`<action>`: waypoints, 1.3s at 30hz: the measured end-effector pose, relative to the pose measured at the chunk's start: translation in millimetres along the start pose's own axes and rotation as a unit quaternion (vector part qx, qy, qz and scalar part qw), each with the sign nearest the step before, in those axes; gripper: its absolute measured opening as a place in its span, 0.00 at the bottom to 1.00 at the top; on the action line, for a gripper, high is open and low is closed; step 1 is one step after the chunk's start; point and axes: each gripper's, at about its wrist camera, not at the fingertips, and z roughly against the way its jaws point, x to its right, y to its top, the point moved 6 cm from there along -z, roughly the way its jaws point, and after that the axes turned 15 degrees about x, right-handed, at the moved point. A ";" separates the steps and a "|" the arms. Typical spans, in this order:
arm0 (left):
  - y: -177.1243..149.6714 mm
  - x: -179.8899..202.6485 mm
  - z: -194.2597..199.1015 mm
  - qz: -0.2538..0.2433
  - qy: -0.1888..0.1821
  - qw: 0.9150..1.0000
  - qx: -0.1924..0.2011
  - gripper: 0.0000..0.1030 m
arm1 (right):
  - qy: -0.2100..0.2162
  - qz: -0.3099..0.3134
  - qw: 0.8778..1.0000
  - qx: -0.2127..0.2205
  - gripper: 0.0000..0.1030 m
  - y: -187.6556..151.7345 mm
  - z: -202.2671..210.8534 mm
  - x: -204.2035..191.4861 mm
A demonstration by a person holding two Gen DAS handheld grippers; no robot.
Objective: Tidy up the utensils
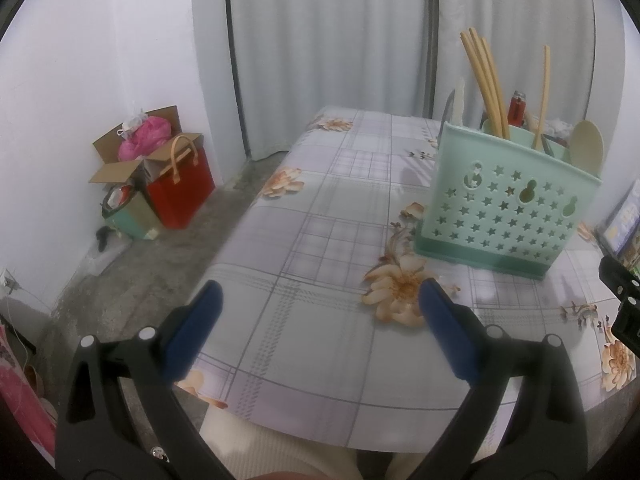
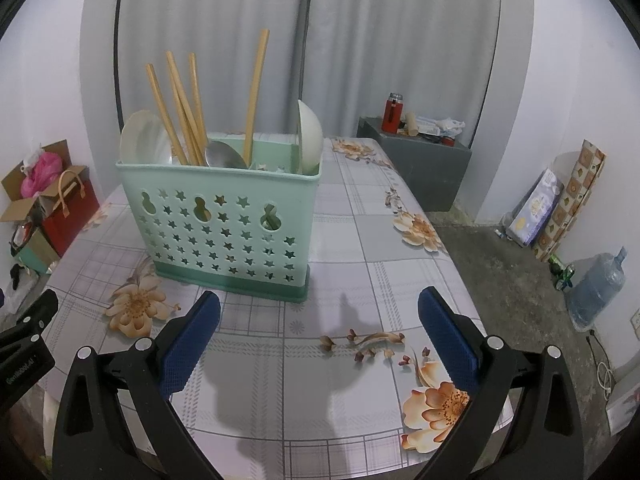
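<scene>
Here, far left against the wall: an open cardboard box (image 1: 120,160) with a pink bag (image 1: 146,138) stuffed in it, a red tote (image 1: 182,188) just beside. Then the left gripper (image 1: 320,298), blue pads spread wide, nothing between them, hanging over the near edge of the table (image 1: 320,240) — grey plaid cloth printed with orange flowers. Further right, standing upright on that cloth: the mint holder (image 2: 224,224), star holes across its front, darker green base. Inside it, wooden chopsticks (image 2: 180,116) leaning in a bundle, one more stick apart to the right, a metal spoon (image 2: 224,154) bowl-up in the middle, pale ladle bowls at both ends. In front of the holder, the right gripper (image 2: 320,298) — also spread open, empty, well short of the holder. Beyond, a grey cabinet (image 2: 424,168) with a red flask (image 2: 392,112) on top; far right on the floor, a blue water jug (image 2: 598,288).
</scene>
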 end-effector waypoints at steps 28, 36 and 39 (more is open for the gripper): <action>-4.9 -1.3 -1.2 0.001 -0.002 1.000 -0.006 0.92 | 0.000 0.000 1.000 0.000 0.94 1.1 1.1 -0.6; -4.5 -1.2 -1.6 0.000 -0.002 1.000 -0.006 0.92 | 0.000 0.001 1.000 0.000 0.94 1.0 0.8 -0.7; -4.7 -1.2 -1.6 0.001 -0.002 1.000 -0.007 0.92 | 0.000 0.001 1.000 0.000 0.94 0.9 0.8 -0.7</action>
